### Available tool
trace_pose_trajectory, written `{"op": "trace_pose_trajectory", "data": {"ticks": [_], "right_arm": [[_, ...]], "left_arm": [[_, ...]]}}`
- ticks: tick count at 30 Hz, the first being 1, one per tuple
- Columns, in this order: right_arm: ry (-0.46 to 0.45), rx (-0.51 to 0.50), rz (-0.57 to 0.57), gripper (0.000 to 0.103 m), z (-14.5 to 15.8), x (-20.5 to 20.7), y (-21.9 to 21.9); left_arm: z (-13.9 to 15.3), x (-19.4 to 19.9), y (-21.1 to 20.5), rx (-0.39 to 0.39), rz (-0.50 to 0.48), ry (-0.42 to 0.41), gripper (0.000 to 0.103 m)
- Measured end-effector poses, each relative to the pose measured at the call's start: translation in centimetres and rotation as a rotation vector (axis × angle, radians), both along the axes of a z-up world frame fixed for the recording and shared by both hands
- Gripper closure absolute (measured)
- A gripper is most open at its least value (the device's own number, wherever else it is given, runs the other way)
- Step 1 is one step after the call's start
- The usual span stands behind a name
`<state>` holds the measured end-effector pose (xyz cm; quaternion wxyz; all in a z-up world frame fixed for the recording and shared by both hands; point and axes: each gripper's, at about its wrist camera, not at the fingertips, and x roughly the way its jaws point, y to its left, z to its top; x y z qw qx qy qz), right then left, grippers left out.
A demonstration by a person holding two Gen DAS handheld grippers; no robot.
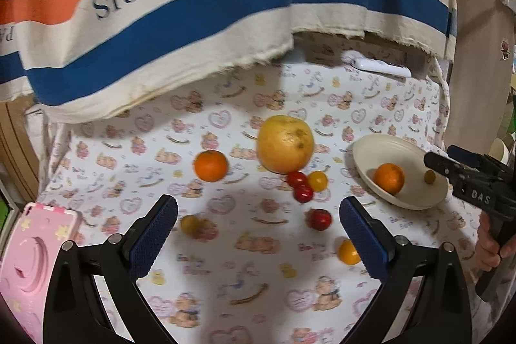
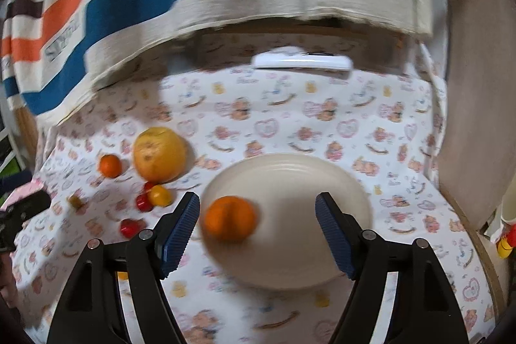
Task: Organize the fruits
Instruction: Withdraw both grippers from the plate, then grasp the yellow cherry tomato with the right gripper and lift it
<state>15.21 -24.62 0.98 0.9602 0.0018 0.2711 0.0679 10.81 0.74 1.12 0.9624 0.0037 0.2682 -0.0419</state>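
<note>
On the bear-print cloth lie a big yellow citrus fruit (image 1: 285, 144), a tangerine (image 1: 210, 165), and several red and yellow cherry tomatoes (image 1: 303, 193). My left gripper (image 1: 258, 231) hovers open above the tomatoes with nothing between its fingers. At the right, a cream plate (image 1: 416, 150) holds an orange (image 1: 388, 178) and a small olive-coloured fruit (image 1: 430, 176). In the right wrist view, my right gripper (image 2: 258, 231) stands open over the plate (image 2: 290, 176). The orange (image 2: 229, 218) lies between its fingers, nearer the left pad and not pressed.
A striped cloth reading PARIS (image 1: 161, 21) hangs over the table's far edge. Below it lies a white remote-like object (image 2: 301, 62). A pink box (image 1: 29, 263) stands at the near left. A wooden board (image 2: 471, 118) bounds the right side. A hand (image 1: 490, 247) holds the right gripper.
</note>
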Motion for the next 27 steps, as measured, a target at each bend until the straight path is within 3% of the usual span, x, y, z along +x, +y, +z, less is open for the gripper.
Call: {"op": "trace_pose_trajectory", "data": {"ticks": [12,19,22,27], "right_arm": [[0.066,0.045,0.135,0.027,-0.9,0.1,5.7],[0.068,0.003,0.277,0.028,-2.5,-0.9,7.9],[0.056,-0.005,0.338,0.034,-2.3,-1.5,8.7],[0.141,-0.014,0.424,0.057,-3.1,-1.5,9.8]], "left_arm": [[-1.0,0.2,2.0,-0.041,0.008,0.015,0.003],[-1.4,0.2,1.8,-0.041,0.004,0.022,0.003],[-1.5,0.1,1.8,-0.044,0.005,0.024,0.003],[-1.6,0.2,1.9,-0.05,0.009,0.034,0.003]]}}
